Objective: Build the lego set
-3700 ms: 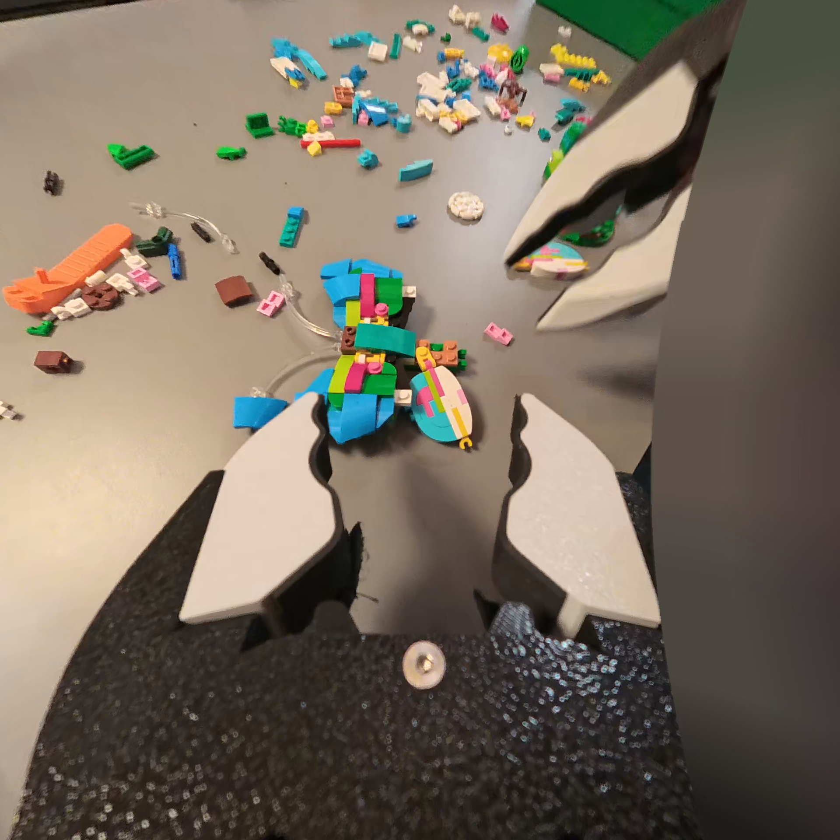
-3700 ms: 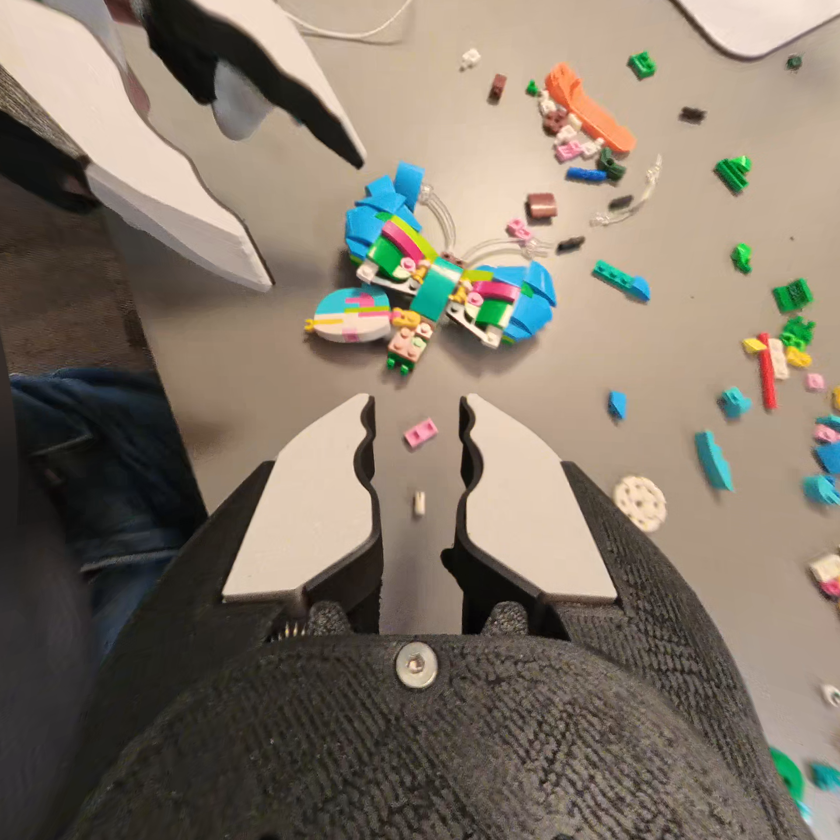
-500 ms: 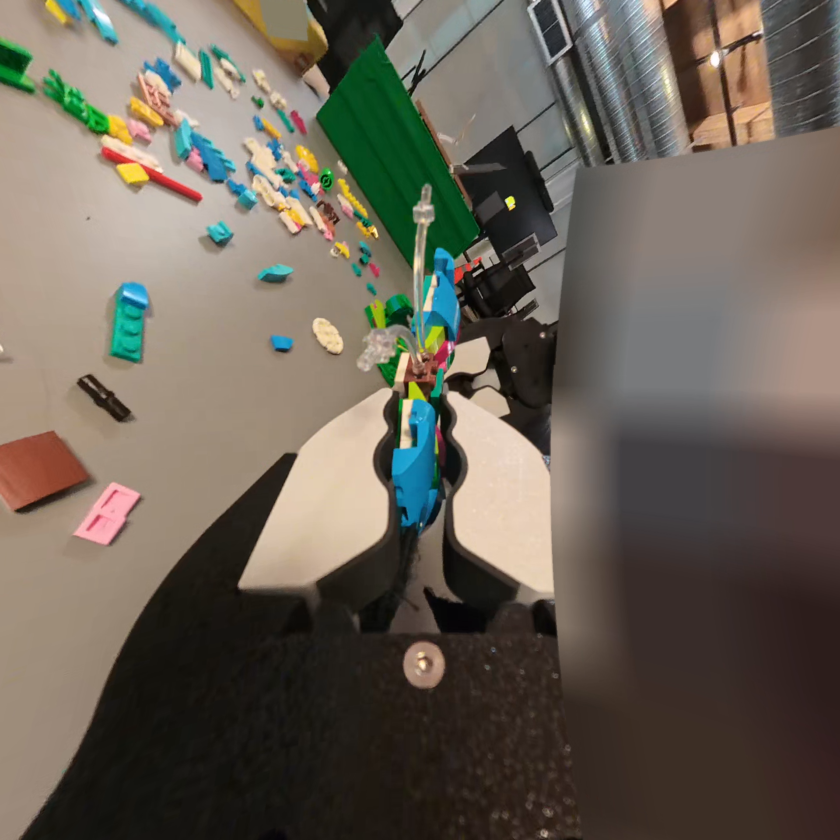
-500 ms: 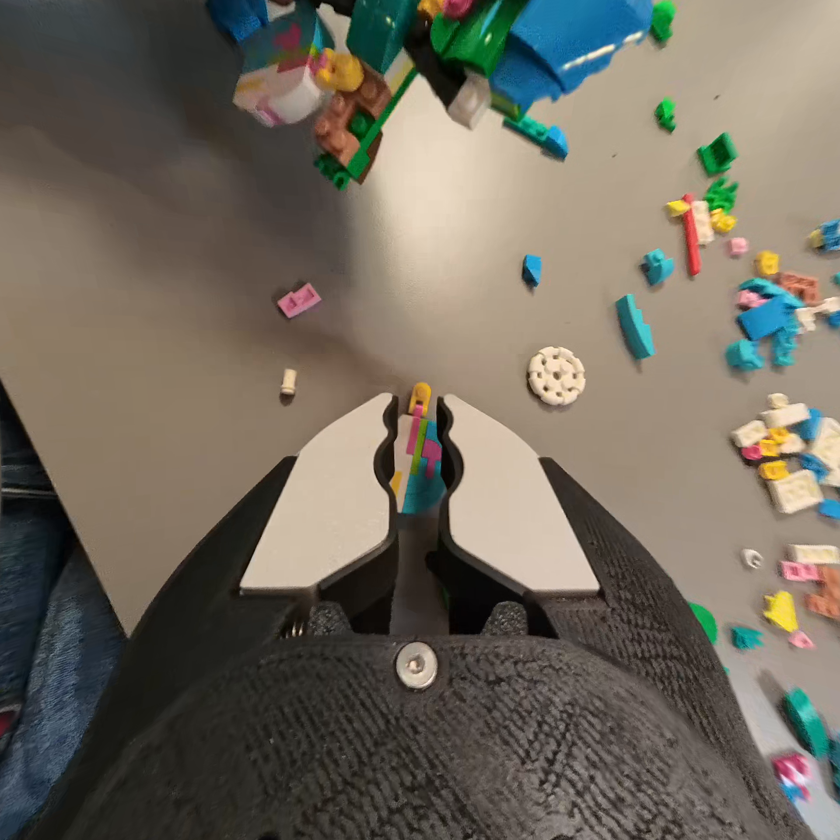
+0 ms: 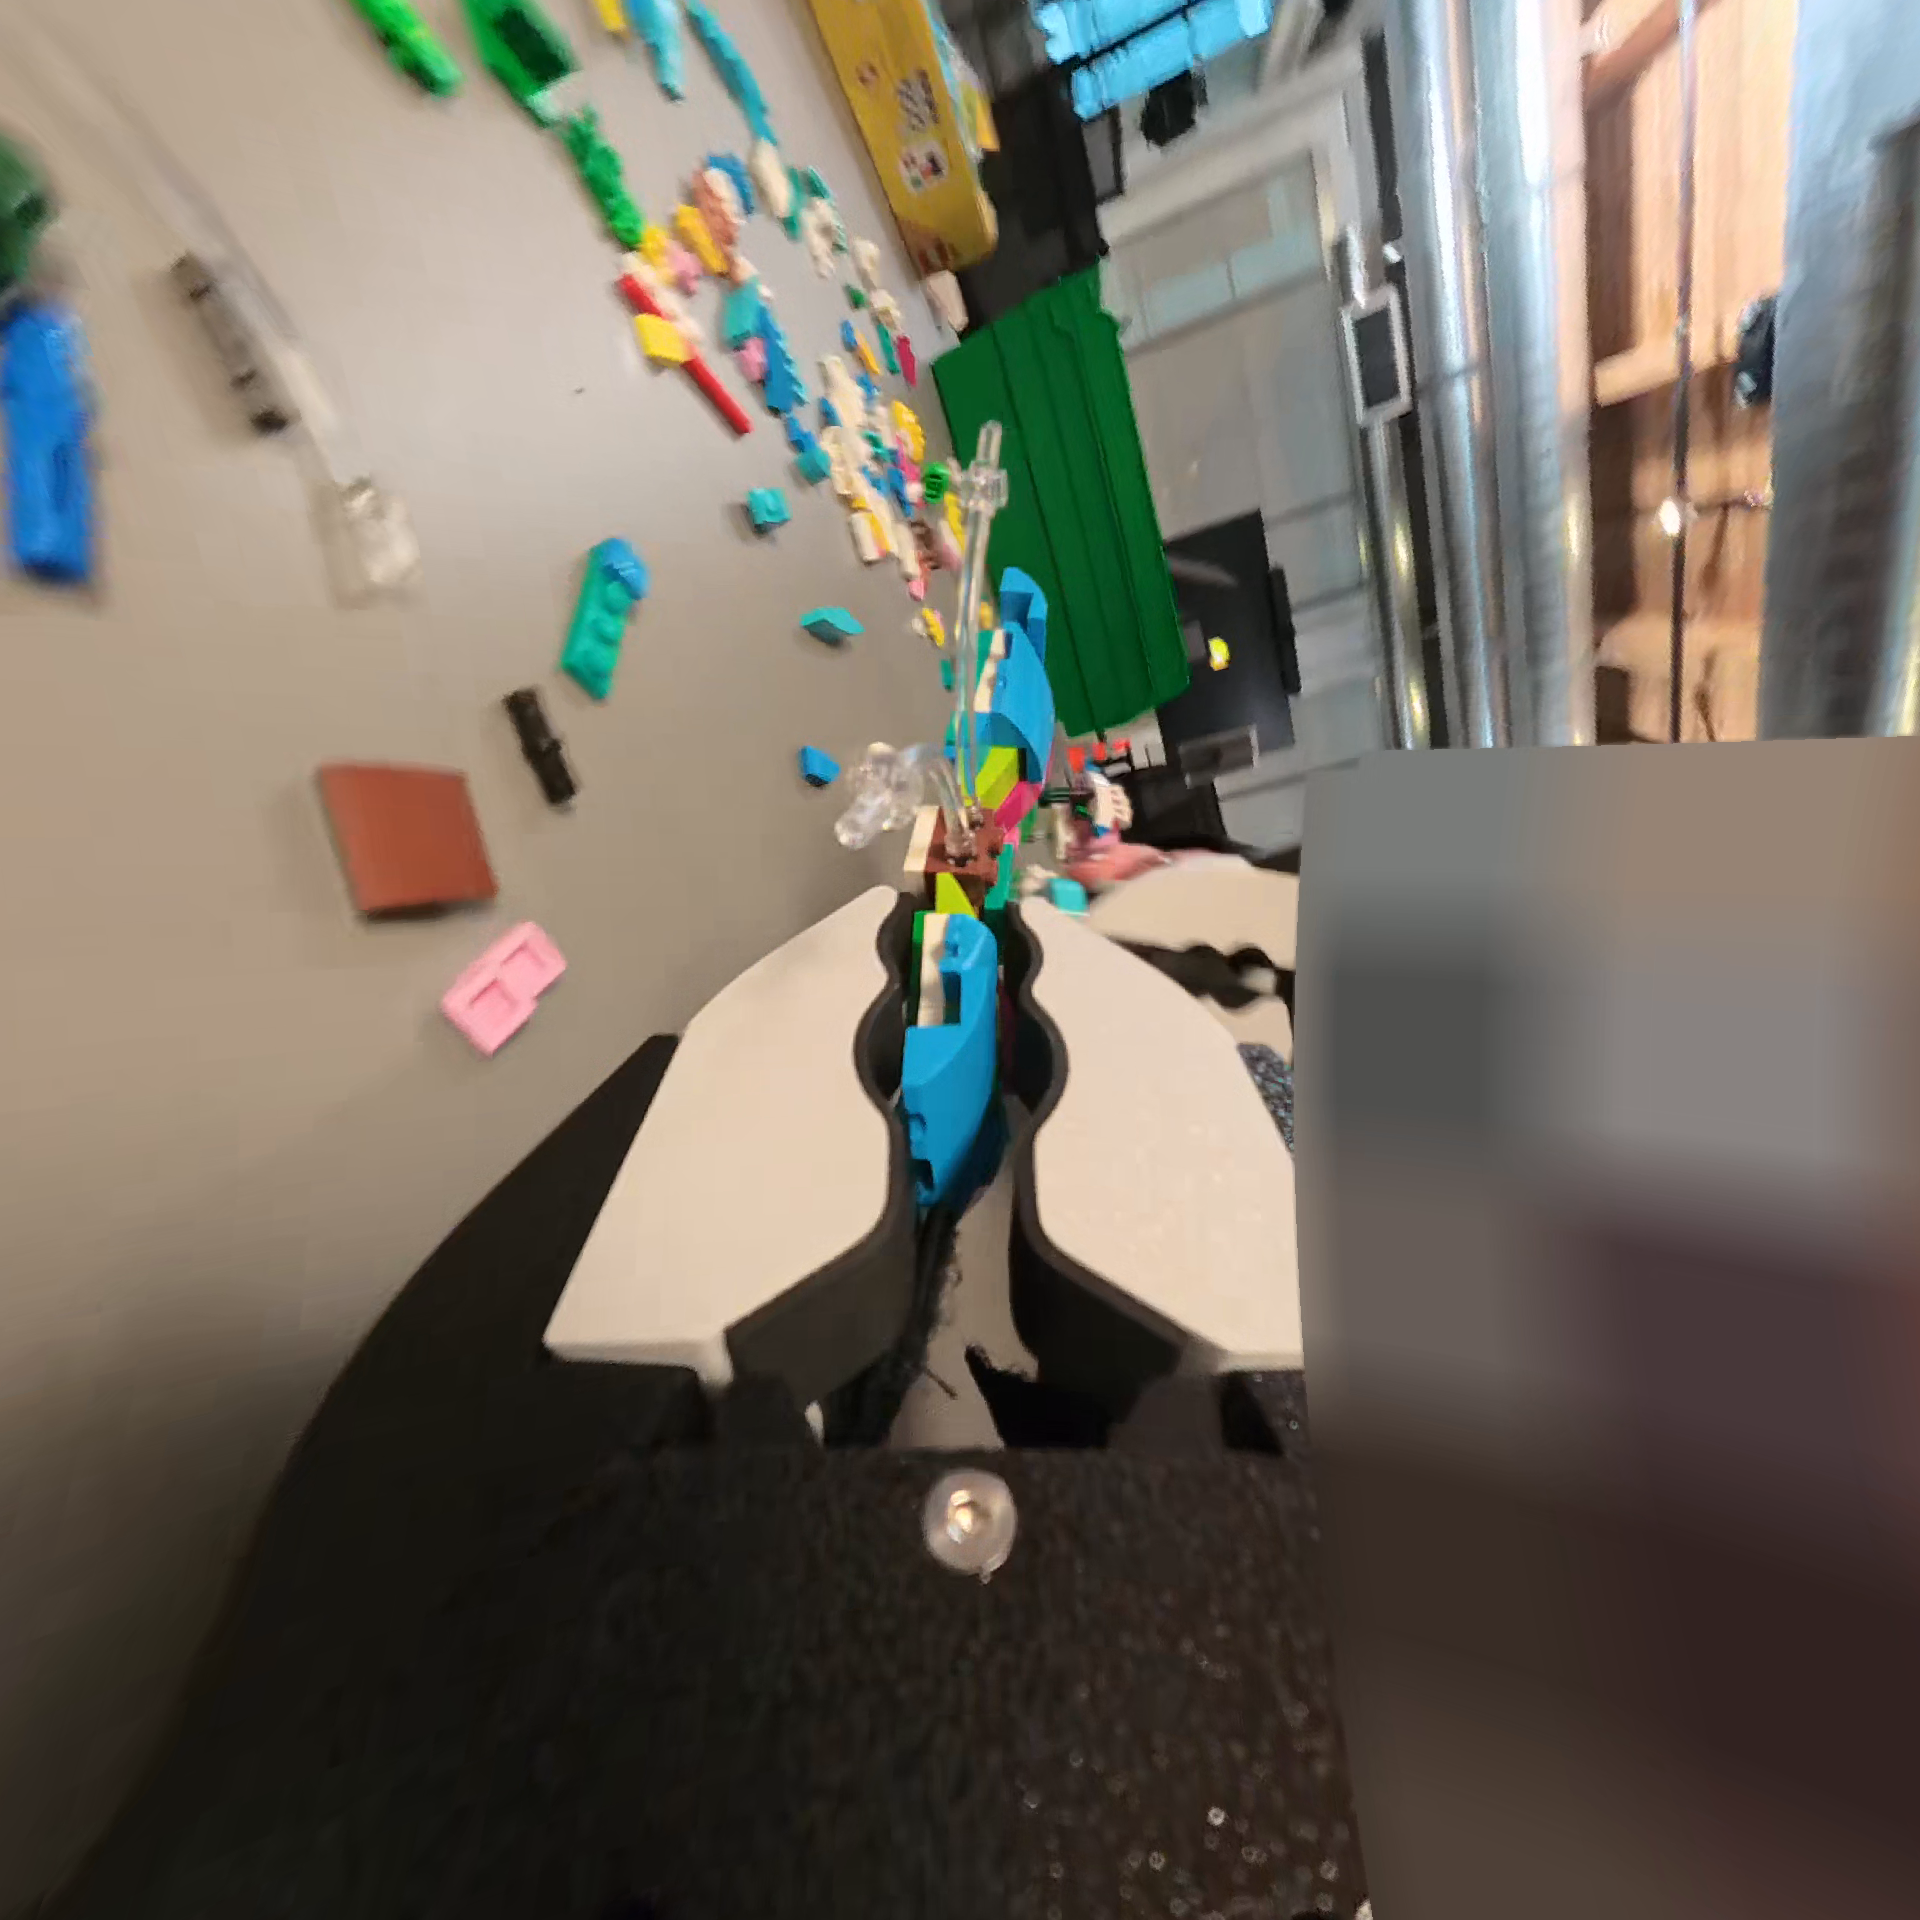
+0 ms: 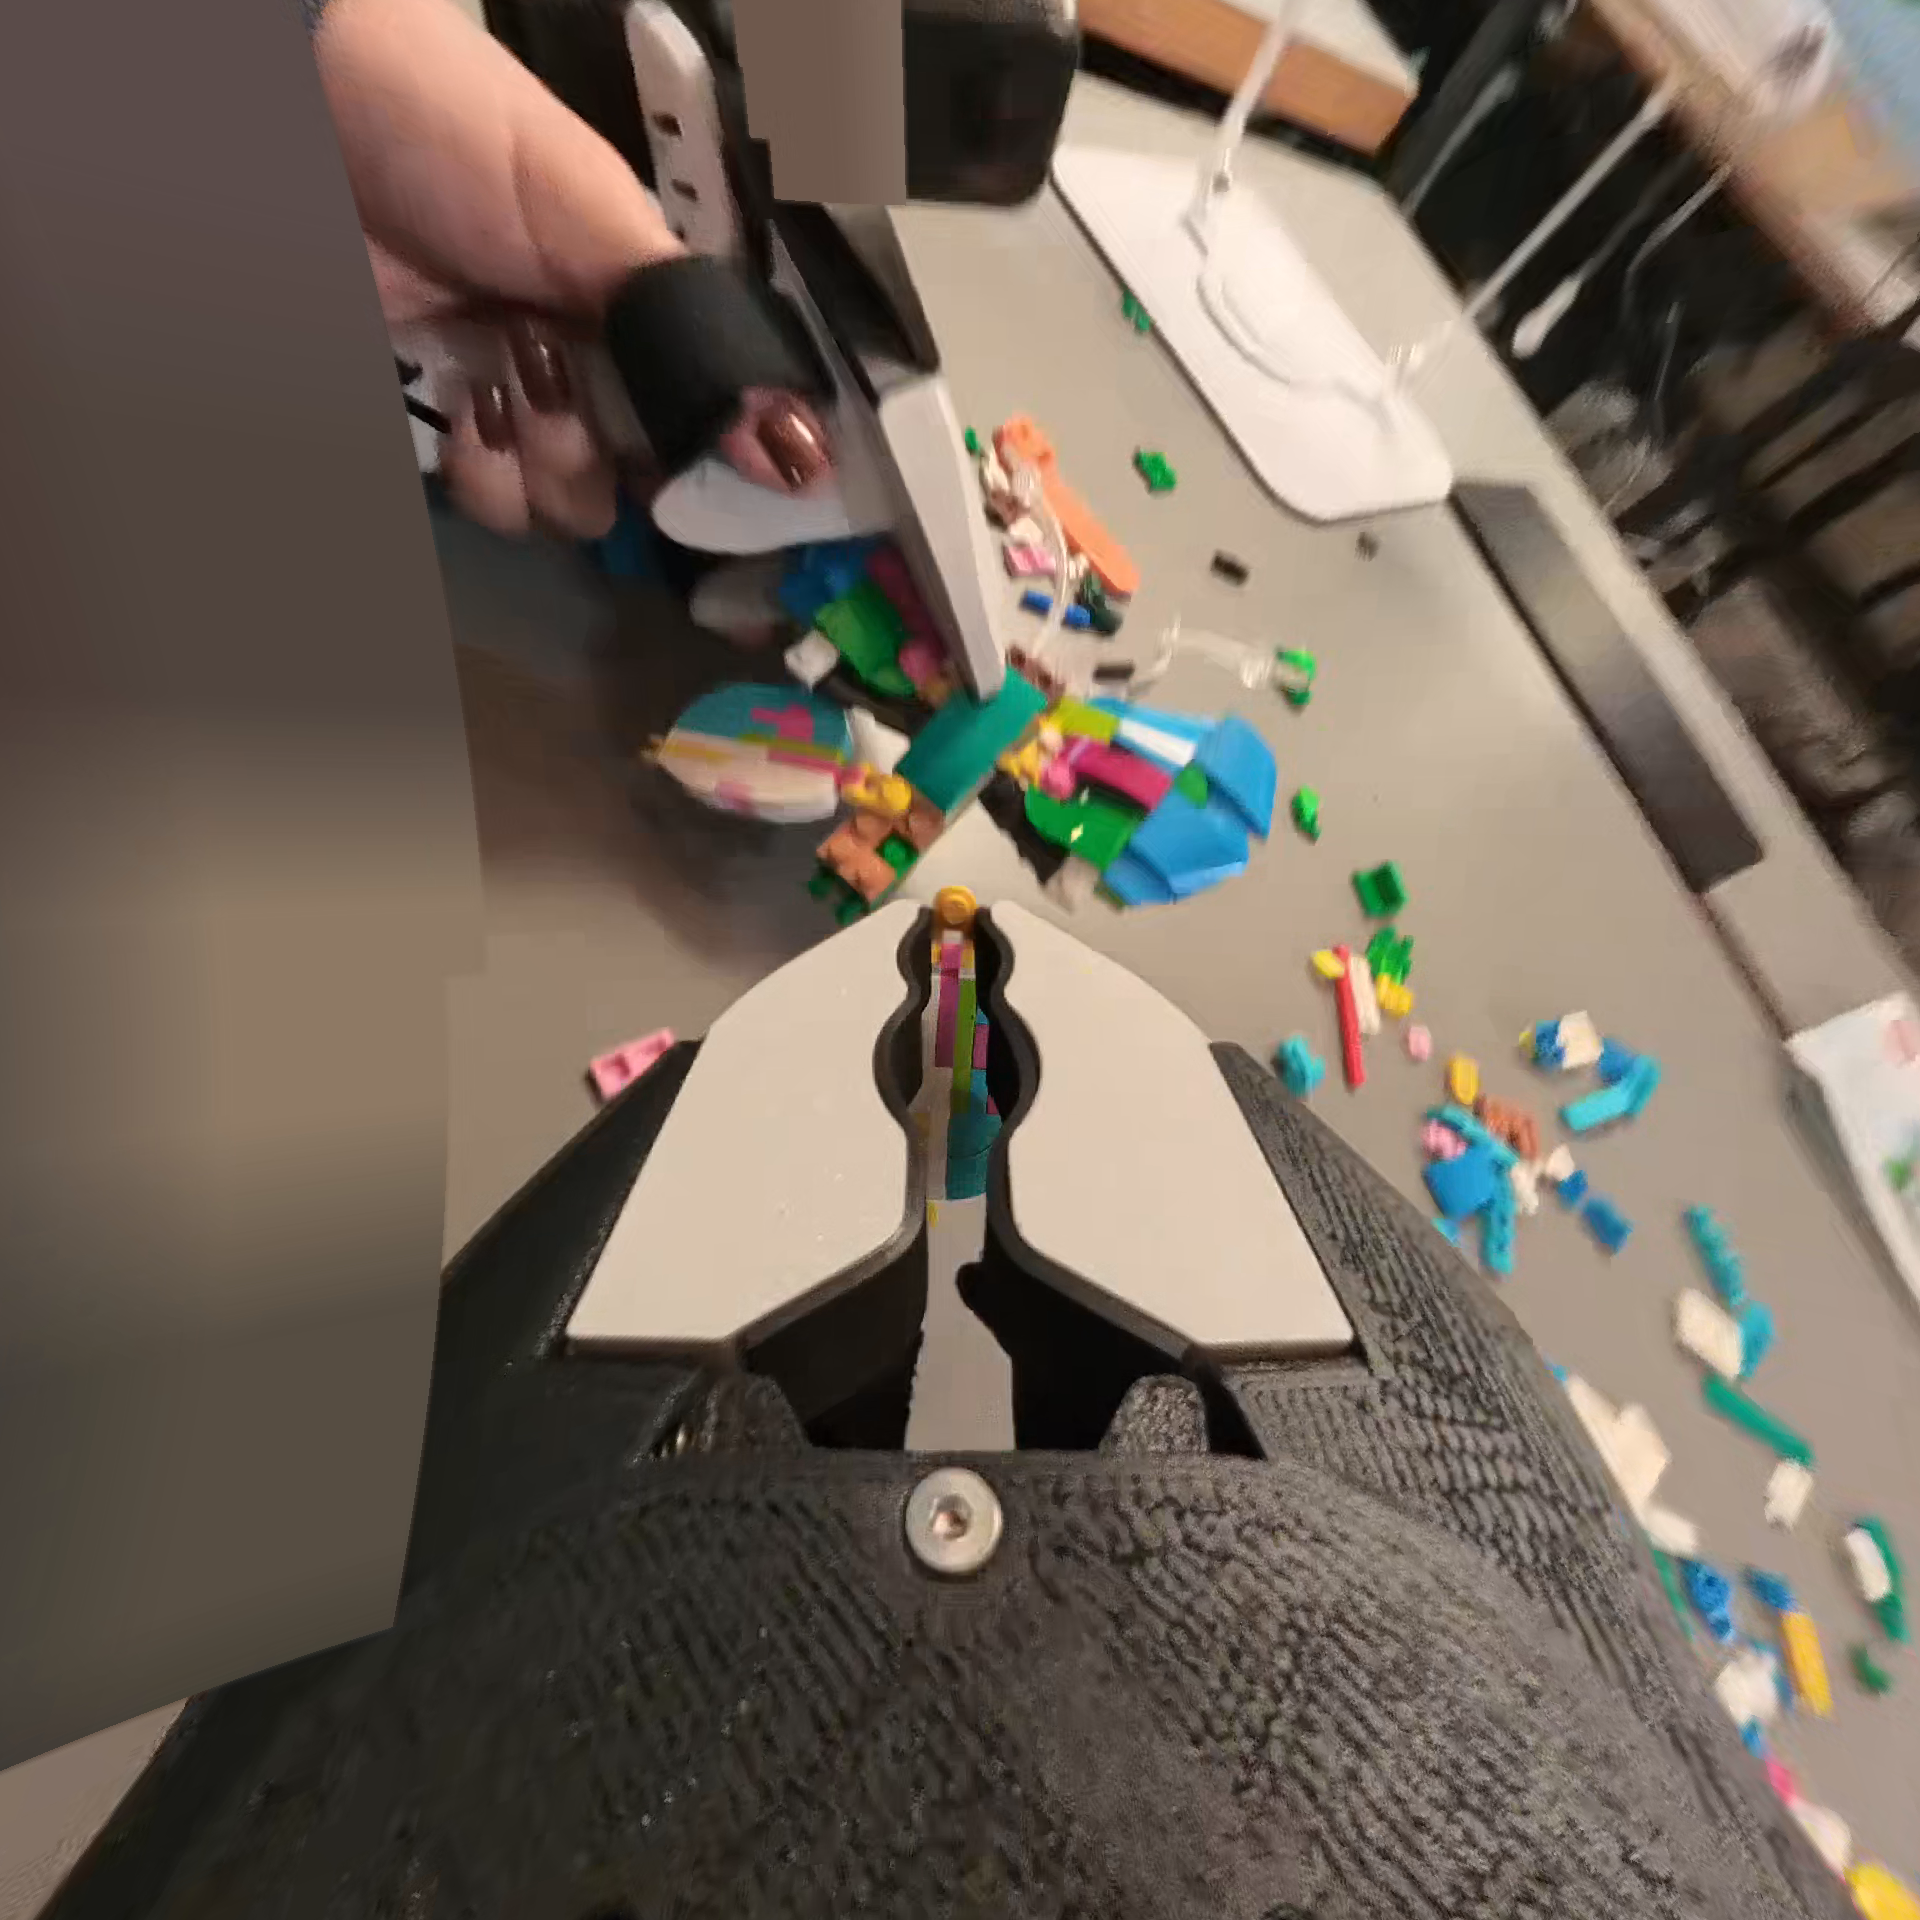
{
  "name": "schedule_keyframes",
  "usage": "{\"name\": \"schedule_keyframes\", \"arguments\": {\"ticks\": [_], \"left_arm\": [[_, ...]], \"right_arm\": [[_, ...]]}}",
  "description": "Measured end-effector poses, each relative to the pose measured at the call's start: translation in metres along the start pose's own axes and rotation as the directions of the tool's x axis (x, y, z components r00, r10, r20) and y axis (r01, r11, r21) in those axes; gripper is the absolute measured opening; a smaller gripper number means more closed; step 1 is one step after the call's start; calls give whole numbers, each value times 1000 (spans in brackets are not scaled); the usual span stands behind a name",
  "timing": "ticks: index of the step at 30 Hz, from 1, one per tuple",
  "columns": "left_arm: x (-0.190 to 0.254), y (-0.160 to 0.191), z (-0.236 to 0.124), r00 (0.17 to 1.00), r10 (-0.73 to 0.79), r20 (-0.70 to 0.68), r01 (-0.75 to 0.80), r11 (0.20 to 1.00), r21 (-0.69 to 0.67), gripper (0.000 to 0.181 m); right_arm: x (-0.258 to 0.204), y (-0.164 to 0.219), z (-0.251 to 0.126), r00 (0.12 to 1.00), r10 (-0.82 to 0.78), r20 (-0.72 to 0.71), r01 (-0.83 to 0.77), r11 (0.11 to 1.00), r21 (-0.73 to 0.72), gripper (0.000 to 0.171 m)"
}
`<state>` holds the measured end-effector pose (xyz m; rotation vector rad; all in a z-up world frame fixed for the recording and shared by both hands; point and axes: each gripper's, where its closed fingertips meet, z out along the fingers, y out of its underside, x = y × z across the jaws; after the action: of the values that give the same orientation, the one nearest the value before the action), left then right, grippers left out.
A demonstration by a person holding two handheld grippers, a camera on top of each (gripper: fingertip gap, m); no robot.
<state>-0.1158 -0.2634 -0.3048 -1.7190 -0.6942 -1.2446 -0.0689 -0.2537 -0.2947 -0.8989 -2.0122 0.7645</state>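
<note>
Left gripper is clamping the butterfly model edge-on, its two grey fingers pressing on either side of a blue wing section that is running up the channel between them. Beyond the fingertips, the model's brown centre block and upper blue wing are projecting forward, with two clear curved antennae rising from it. To the left of the fingers, a pink plate, a brown tile and a black pin are lying on the grey table; farther ahead, loose bricks are lying scattered.

Right gripper is gripping a small wing piece between its closed fingers, a yellow clip protruding at the tips. Just ahead of these tips, the butterfly model is hanging above the table, held from above by the left gripper, which a person's hand is grasping. A gap is separating the yellow clip from the model. Right of the fingers, more loose bricks are lying on the table.
</note>
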Motion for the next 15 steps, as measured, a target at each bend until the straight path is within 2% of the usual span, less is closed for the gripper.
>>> {"name": "schedule_keyframes", "arguments": {"ticks": [4,15], "left_arm": [[-9,3,-9,998,-52,39,51,998,21,16],[-16,13,-12,994,-45,100,47,999,-15,16]], "right_arm": [[-12,-3,21,990,-139,15,139,989,-47,6],[-24,1,45,984,-152,88,161,981,-107,5]]}}
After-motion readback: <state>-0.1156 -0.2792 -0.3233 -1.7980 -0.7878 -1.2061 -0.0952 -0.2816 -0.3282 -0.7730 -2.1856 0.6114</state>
